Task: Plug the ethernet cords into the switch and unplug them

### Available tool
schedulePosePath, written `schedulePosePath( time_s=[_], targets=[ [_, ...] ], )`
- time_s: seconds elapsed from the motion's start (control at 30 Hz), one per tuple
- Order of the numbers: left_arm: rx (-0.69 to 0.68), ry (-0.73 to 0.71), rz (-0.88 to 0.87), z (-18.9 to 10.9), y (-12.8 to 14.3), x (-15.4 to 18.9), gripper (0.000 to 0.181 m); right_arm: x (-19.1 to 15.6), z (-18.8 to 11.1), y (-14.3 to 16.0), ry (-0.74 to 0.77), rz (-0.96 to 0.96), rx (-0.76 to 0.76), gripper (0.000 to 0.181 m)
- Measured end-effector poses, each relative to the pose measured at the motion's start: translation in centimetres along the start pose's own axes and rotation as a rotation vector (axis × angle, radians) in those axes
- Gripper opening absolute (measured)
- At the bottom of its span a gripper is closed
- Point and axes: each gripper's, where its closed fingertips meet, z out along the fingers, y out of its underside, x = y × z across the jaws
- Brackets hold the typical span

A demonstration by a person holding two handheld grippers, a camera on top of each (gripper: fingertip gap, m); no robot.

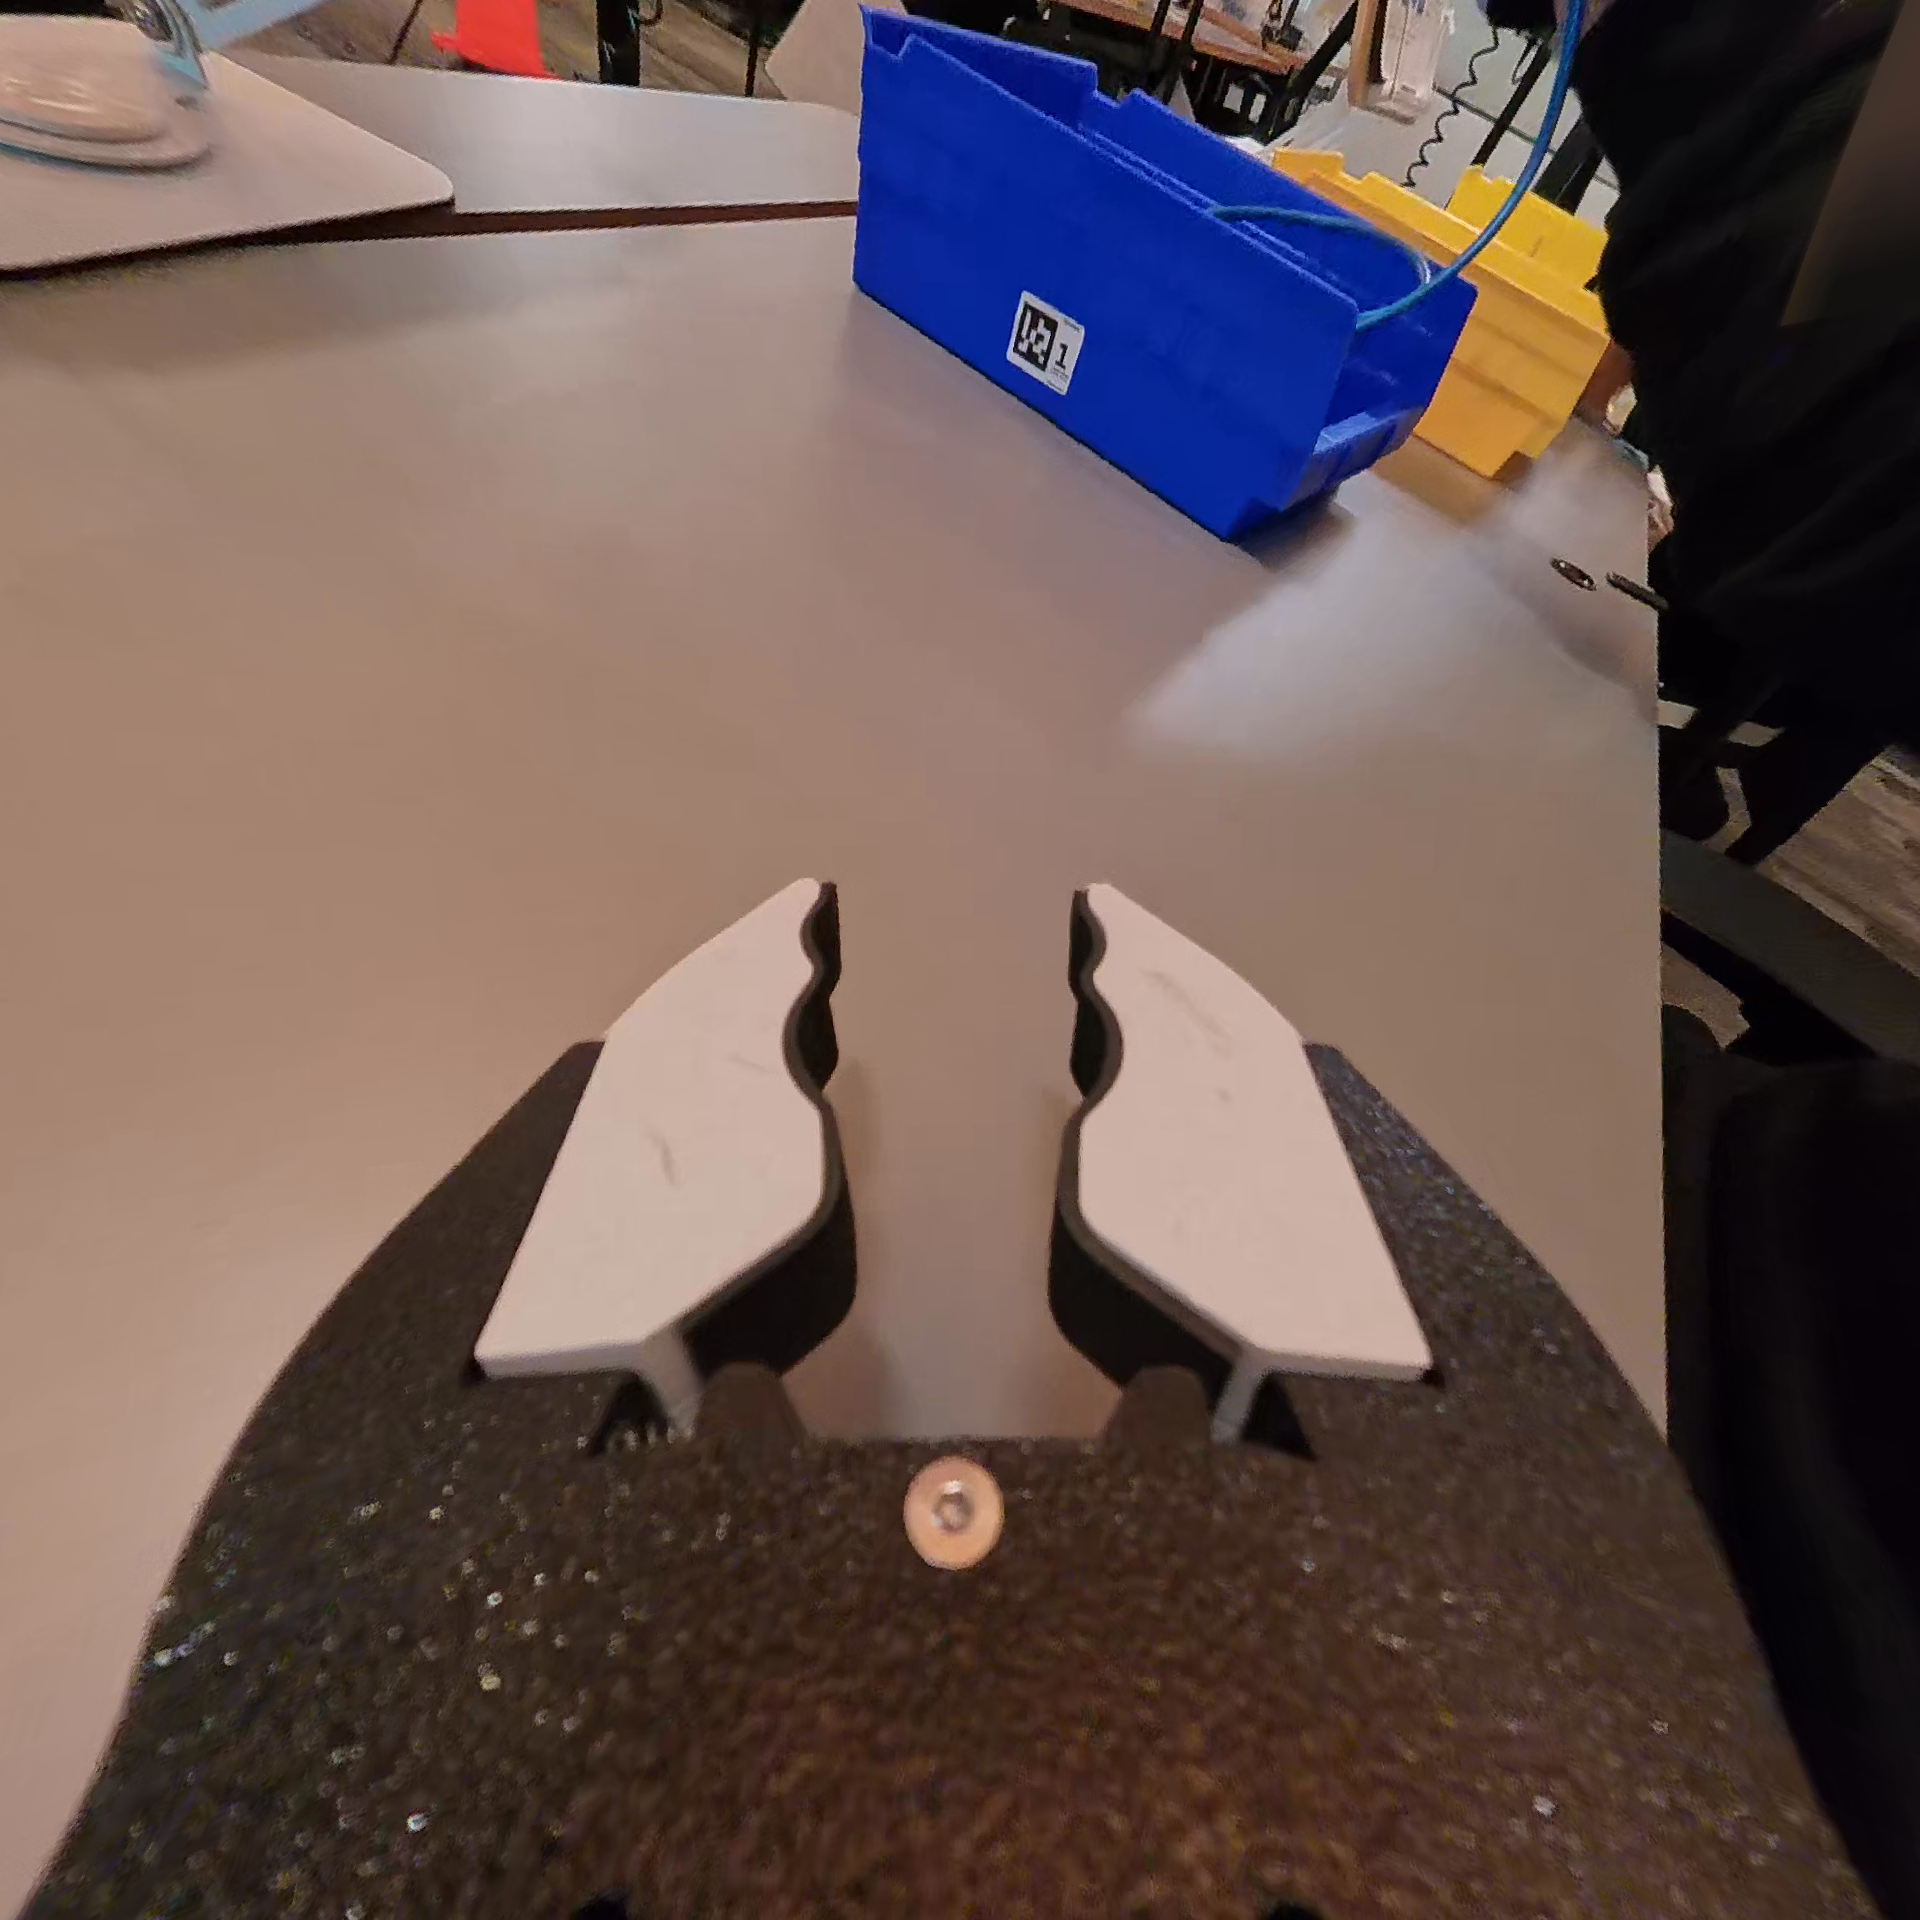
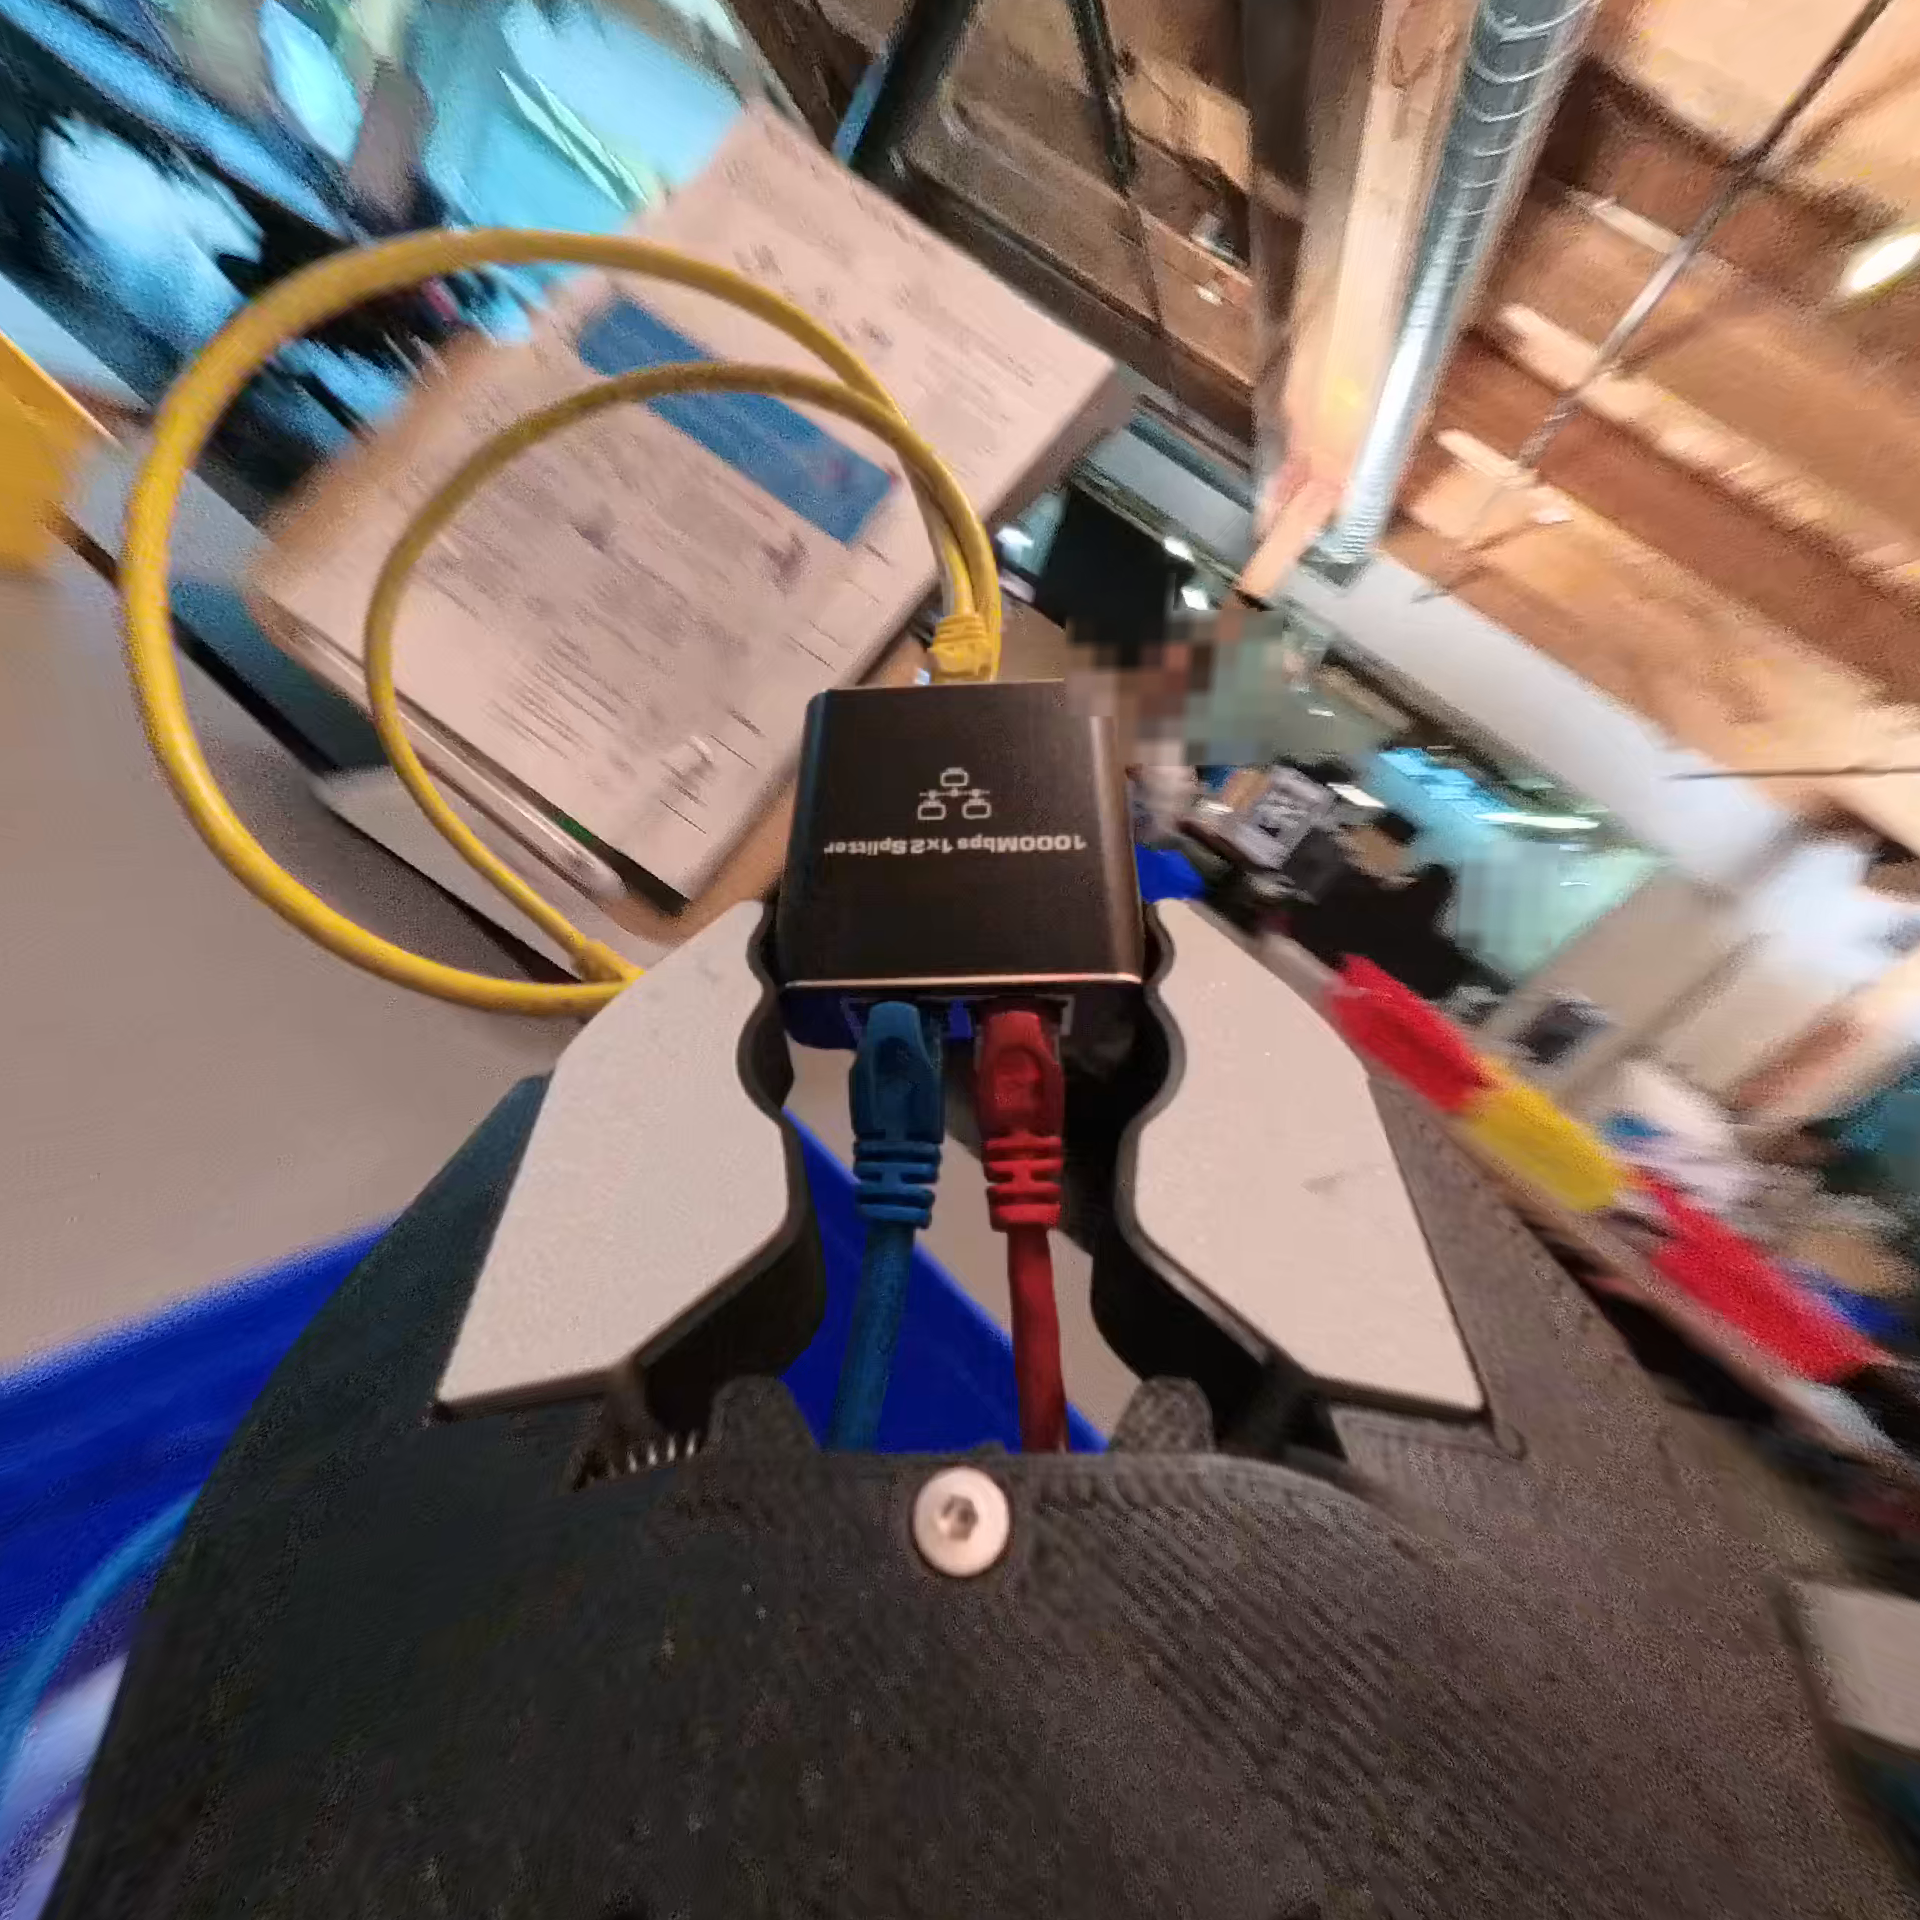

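switch in right claw, seemingly aloft

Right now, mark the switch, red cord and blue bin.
switch [image 2: 951,831], right wrist view, black top face.
red cord [image 2: 1023,1132], right wrist view, plug boot.
blue bin [image 1: 1049,260], left wrist view, side wall.

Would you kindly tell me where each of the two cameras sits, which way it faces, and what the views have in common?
Left wrist view: sits on the left gripper, facing forward and down over the grey table toward a blue bin and a yellow bin; its own jaws stand open and empty.
Right wrist view: sits on the right gripper, tilted upward; its jaws clamp the black switch, with blue, red and yellow cords plugged in.
Shared: the grey table and blue plastic, probably the same bin.
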Motion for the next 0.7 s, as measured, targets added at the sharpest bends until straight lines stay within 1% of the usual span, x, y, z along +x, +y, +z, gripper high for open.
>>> schedulePosePath(
  time_s=[0.07,0.13,0.2,0.27,0.33,0.43,0.47,0.53,0.57,0.63,0.7],
  targets=[
    [0.002,0.003,-0.002,0.1,-0.1,0.1,0.041,-0.4,0.1,-0.6,-0.047,0.159,0.079,0.063],
    [0.019,0.007,0.001,0.1,-0.4,0.2,0.041,-1.5,0.1,-0.2,-0.143,0.339,0.113,0.063],
    [0.020,0.010,-0.001,0.1,-0.3,0.2,0.040,-1.7,0.1,1.4,-0.147,0.468,0.124,0.063],
    [0.019,0.016,-0.001,0.2,-0.3,0.2,0.040,-1.6,-0.1,3.5,-0.151,0.637,0.122,0.063],
    [0.022,0.022,-0.004,0.2,-0.4,0.2,0.039,-1.0,-0.5,6.3,-0.101,0.759,0.099,0.063],
    [0.029,0.030,-0.014,0.1,-0.5,0.2,0.038,-0.8,-1.0,10.2,-0.063,0.881,-0.001,0.063],
    [0.032,0.034,-0.016,0.1,-0.5,0.2,0.038,-0.6,-1.1,11.3,-0.023,0.906,-0.041,0.063],
    [0.036,0.036,-0.020,0.0,-0.5,0.2,0.037,-1.1,-0.8,12.7,-0.013,1.000,-0.141,0.063],
    [0.036,0.036,-0.023,0.0,-0.5,0.2,0.037,-1.6,-0.6,13.5,-0.008,1.033,-0.206,0.063],
    [0.031,0.039,-0.029,0.1,-0.5,0.1,0.037,-2.9,-0.7,15.7,0.016,1.052,-0.386,0.063],
    [0.030,0.035,-0.027,0.2,-0.5,0.1,0.037,-4.6,-0.7,17.0,-0.033,1.042,-0.511,0.063]
  ],
)
